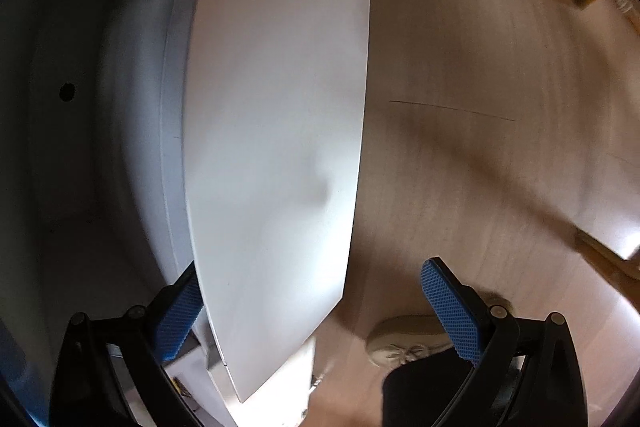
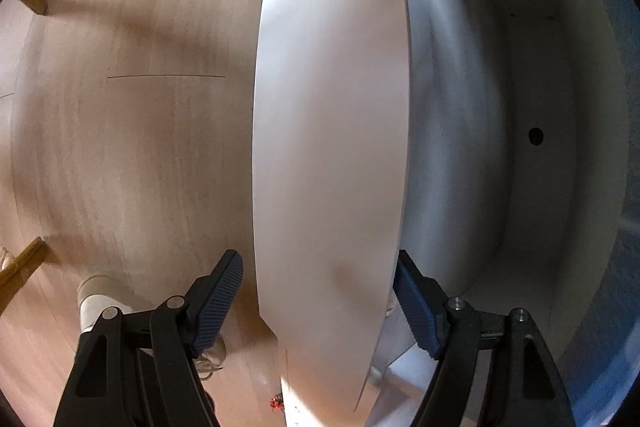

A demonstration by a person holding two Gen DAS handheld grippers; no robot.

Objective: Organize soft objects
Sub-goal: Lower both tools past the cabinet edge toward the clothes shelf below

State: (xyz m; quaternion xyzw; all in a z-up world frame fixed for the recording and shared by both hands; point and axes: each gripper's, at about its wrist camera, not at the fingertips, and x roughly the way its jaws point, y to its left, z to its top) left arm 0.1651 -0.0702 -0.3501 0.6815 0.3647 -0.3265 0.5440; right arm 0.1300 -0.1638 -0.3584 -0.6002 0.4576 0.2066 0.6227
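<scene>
Two splayed claws, left gripper (image 1: pixel 312 311) and right gripper (image 2: pixel 320 303), gripping nothing, astride white cabinet door (image 1: pixel 276 115), compartment (image 2: pixel 532 155) bare.

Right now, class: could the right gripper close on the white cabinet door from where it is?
Probably yes. The right gripper is open and its fingers already stand on either side of the white door, with nothing between pads and panel.

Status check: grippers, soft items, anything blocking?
Left gripper open, right gripper open, each straddling a white cabinet door. No soft items in view. Shoe on the wood floor nearby.
</scene>
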